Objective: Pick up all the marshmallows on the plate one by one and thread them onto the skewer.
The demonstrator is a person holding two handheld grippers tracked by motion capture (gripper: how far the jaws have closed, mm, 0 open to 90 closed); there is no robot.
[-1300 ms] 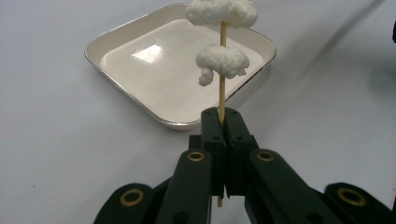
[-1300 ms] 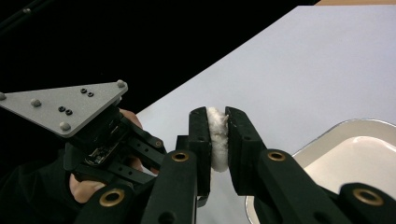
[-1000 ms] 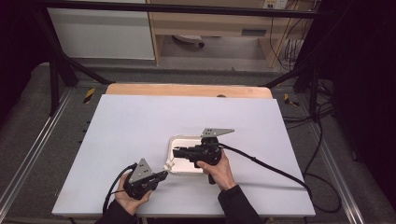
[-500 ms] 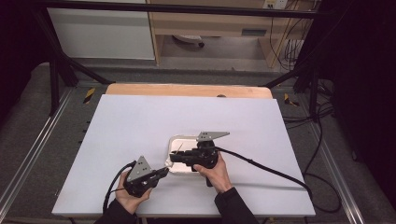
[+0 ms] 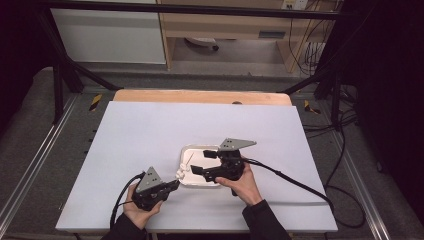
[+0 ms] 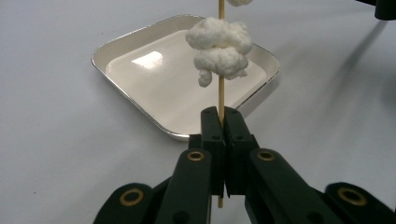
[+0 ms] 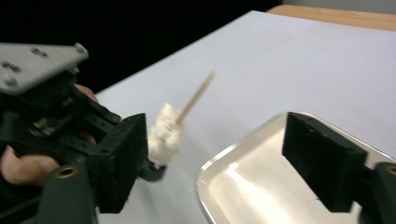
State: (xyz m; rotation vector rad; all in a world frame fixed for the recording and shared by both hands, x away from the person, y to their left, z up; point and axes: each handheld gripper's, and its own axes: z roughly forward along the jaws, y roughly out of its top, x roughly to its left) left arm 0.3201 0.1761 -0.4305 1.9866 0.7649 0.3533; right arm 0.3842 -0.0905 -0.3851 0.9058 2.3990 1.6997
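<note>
The left tongs (image 6: 223,122) are clamped on a stick (image 6: 221,95) threaded through white lumps (image 6: 219,49), seen at frame centre; the right tongs (image 7: 224,158), just opened wide, are held empty over the tray (image 7: 243,186).

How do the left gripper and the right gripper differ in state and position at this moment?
The left gripper is shut on the wooden skewer, which carries a white fluffy lump; the right gripper holds nothing, its jaws wide apart after just opening. In the high view the left gripper sits beside the tray, while the right gripper hangs over it. Both are black, two-jawed and hand-held.
</note>
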